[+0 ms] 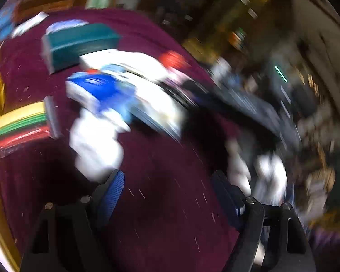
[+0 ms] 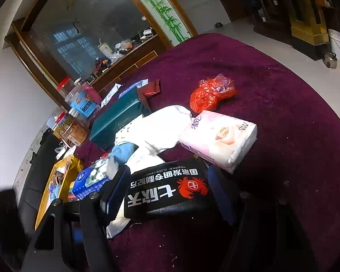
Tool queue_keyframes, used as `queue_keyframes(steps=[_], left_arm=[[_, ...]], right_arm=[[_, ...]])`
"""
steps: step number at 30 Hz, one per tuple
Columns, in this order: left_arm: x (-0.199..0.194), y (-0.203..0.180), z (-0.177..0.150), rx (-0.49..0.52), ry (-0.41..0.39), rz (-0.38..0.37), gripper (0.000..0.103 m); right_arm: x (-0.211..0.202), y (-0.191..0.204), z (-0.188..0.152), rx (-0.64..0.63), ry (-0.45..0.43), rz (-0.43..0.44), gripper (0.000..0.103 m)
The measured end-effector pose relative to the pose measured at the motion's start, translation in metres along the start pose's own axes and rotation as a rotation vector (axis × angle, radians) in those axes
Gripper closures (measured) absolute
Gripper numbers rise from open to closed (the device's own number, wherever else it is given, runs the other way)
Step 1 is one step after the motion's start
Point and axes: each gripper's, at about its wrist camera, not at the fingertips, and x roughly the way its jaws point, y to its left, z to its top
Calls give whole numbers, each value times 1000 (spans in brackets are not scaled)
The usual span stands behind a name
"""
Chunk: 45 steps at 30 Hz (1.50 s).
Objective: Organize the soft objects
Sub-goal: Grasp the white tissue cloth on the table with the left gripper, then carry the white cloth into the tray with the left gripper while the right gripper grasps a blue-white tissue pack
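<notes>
In the right wrist view my right gripper (image 2: 167, 174) is shut on a black soft pack (image 2: 167, 192) with white lettering and a red crab logo; both blue pads press its sides. The pack lies over a white plastic bag (image 2: 161, 129). Beyond it are a pink tissue pack (image 2: 219, 140), a crumpled red bag (image 2: 210, 95) and a teal tissue box (image 2: 117, 117). The left wrist view is badly blurred. There my left gripper (image 1: 170, 185) stands open above bare maroon cloth (image 1: 165, 204), with a white soft bundle (image 1: 95, 145) just past its left fingertip and a blue pack (image 1: 95, 88) beyond.
Clear jars (image 2: 83, 102), a yellow bag (image 2: 56, 181) and a blue basket (image 2: 88, 183) crowd the table's left side. A striped yellow, green and red stack (image 1: 22, 122) lies at the left. The table's right half is bare maroon cloth (image 2: 283, 104). A wooden cabinet (image 2: 124, 52) stands behind.
</notes>
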Motion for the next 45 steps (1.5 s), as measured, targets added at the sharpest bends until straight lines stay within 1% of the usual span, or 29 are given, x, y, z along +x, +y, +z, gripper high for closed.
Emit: queue_keyframes(steps=[1, 3, 5, 6, 7, 9, 11, 13, 14, 16, 17, 18, 19, 21, 24, 25, 29, 30, 31, 32, 34, 35, 38, 39, 40, 41, 42, 43, 45], left_arm=[[-4, -11, -7, 53, 3, 36, 21], [-9, -23, -14, 117, -12, 150, 20], [-8, -24, -16, 145, -46, 295, 20], [-6, -21, -13, 136, -59, 346, 20], [-3, -15, -9, 110, -70, 384, 20], [-1, 5, 0, 42, -111, 422, 20], [7, 15, 6, 32, -148, 474, 20], [17, 19, 19, 56, -168, 518, 21], [24, 20, 25, 67, -173, 522, 21], [37, 20, 35, 76, -156, 521, 21], [44, 20, 38, 69, -139, 507, 37], [47, 20, 38, 52, -120, 470, 57], [49, 21, 36, 33, -92, 438, 87], [40, 14, 26, 50, -104, 424, 92], [17, 10, 7, 23, -110, 349, 93], [8, 8, 0, 20, -116, 335, 93], [-20, -1, -26, 12, -150, 309, 92], [-22, 0, -28, 11, -156, 308, 89], [-20, 0, -29, 16, -159, 319, 76], [-16, 1, -29, 23, -159, 346, 51], [-5, 4, -26, 17, -164, 388, 29], [2, 5, -23, 14, -167, 390, 29], [27, 1, -19, 42, -144, 425, 29], [33, -1, -21, 49, -130, 419, 30], [40, -4, -24, 51, -109, 400, 42], [41, -9, -27, 74, -122, 442, 62], [38, -11, -29, 82, -126, 432, 78], [32, -10, -31, 56, -126, 376, 89], [12, -5, -38, -5, -157, 295, 89]], right_arm=[[-1, -1, 0, 4, -1, 3, 33], [-2, -3, 0, 14, -4, 5, 33], [-3, -5, 1, 24, -5, 5, 33], [-3, -6, 1, 28, -6, 3, 33], [-3, -7, 1, 31, -7, 1, 33], [-4, -7, 1, 34, -9, -3, 33], [-4, -8, 1, 36, -10, -9, 33], [-5, -10, 1, 38, -10, -11, 33], [-5, -10, 1, 35, -10, -12, 33], [-3, -9, 1, 26, -6, -16, 33], [-3, -9, 1, 24, -6, -15, 33], [-4, -10, 1, 22, -10, -17, 33], [-4, -9, 1, 24, -10, -17, 33], [-4, -11, 2, 33, -12, -18, 33], [-3, -13, 2, 47, -10, -17, 33], [-3, -14, 3, 48, -10, -17, 33], [-3, -13, 3, 51, -13, -14, 33], [-3, -14, 3, 53, -12, -13, 33], [-3, -14, 3, 54, -11, -13, 33], [-3, -14, 3, 54, -10, -15, 33], [-4, -16, 3, 56, -9, -18, 33], [-4, -16, 3, 57, -8, -21, 33], [-5, -17, 3, 61, -12, -29, 33], [-5, -16, 3, 61, -13, -29, 33], [-5, -16, 2, 60, -14, -30, 33], [-6, -16, 2, 58, -15, -32, 33], [-6, -16, 2, 57, -16, -32, 33], [-6, -15, 2, 53, -18, -33, 33], [-9, -11, 1, 36, -36, -50, 33]])
